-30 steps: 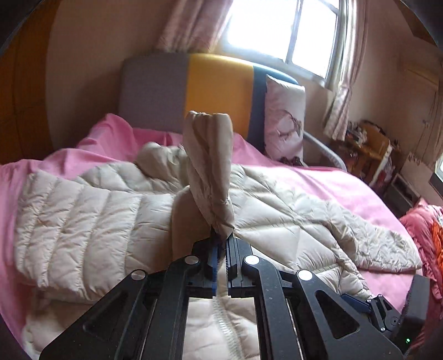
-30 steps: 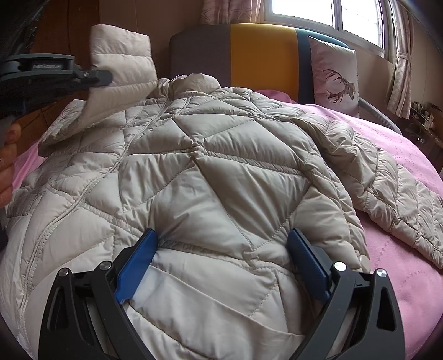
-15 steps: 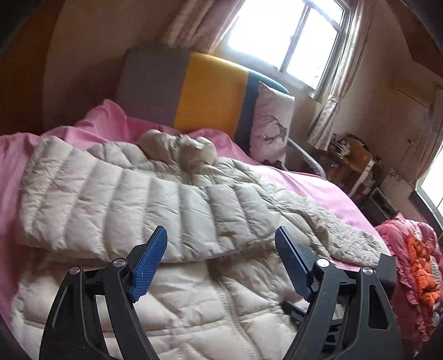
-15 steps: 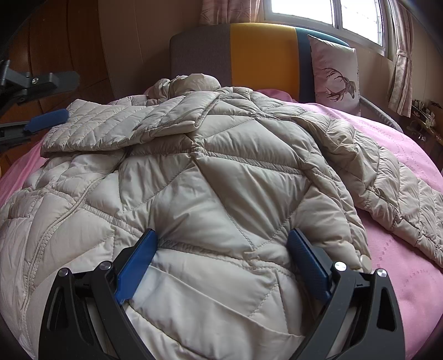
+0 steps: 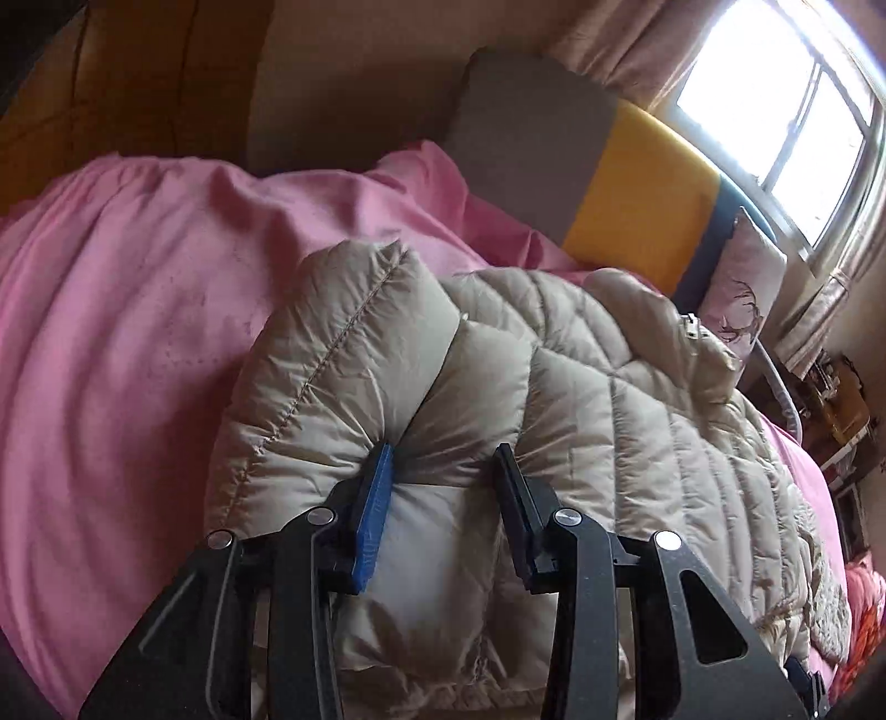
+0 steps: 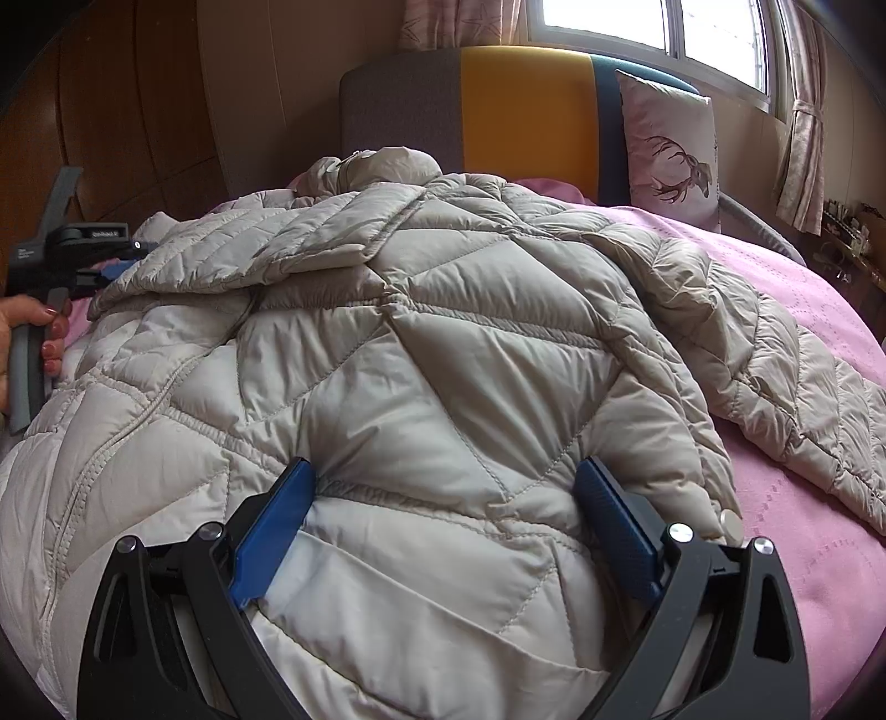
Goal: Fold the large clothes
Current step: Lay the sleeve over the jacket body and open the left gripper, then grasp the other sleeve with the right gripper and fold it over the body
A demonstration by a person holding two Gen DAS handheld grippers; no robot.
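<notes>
We see the beige quilted jacket (image 6: 443, 360) spread over the pink bedspread (image 5: 138, 332) of the bed, its collar toward the grey, yellow and blue headboard (image 6: 498, 105), one sleeve folded across the chest and the other trailing off to the right. At the jacket's shoulder fold our left claw (image 5: 443, 465) is closing, a bulge of padding between its blue pads and dented by them. Our right claw (image 6: 443, 493) stands wide open over the lower part of the jacket, fabric swelling between its fingers. A deer-print pillow (image 6: 670, 149) leans by the headboard under the window (image 6: 653, 27).
</notes>
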